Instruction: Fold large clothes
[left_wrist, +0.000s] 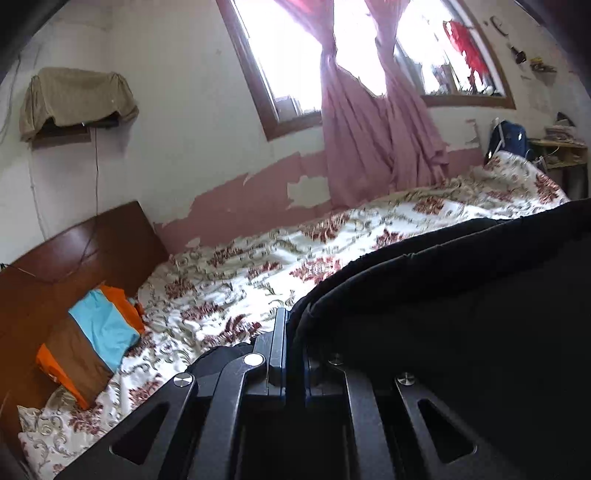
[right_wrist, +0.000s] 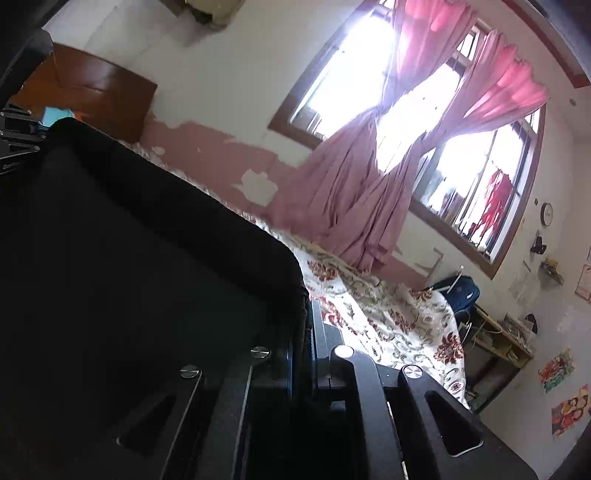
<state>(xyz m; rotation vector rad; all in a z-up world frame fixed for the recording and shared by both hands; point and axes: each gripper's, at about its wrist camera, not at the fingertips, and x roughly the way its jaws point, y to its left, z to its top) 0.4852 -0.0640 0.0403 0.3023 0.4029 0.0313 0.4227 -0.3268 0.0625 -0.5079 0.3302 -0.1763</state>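
A large black garment (left_wrist: 461, 314) is held up above the bed between my two grippers. In the left wrist view it fills the lower right, its edge pinched between the shut jaws of my left gripper (left_wrist: 294, 332). In the right wrist view the same black garment (right_wrist: 129, 240) fills the left half, and my right gripper (right_wrist: 308, 325) is shut on its corner. The left gripper's body (right_wrist: 16, 136) shows at the far left of the right wrist view, beyond the stretched cloth. The cloth hides much of the bed below.
A bed with a floral cover (left_wrist: 258, 273) lies below. Folded orange, blue and brown clothes (left_wrist: 92, 339) lie by the wooden headboard (left_wrist: 74, 251). Pink curtains (left_wrist: 369, 129) hang at the window. A blue bag (left_wrist: 511, 138) and a shelf (right_wrist: 495, 336) stand past the bed's foot.
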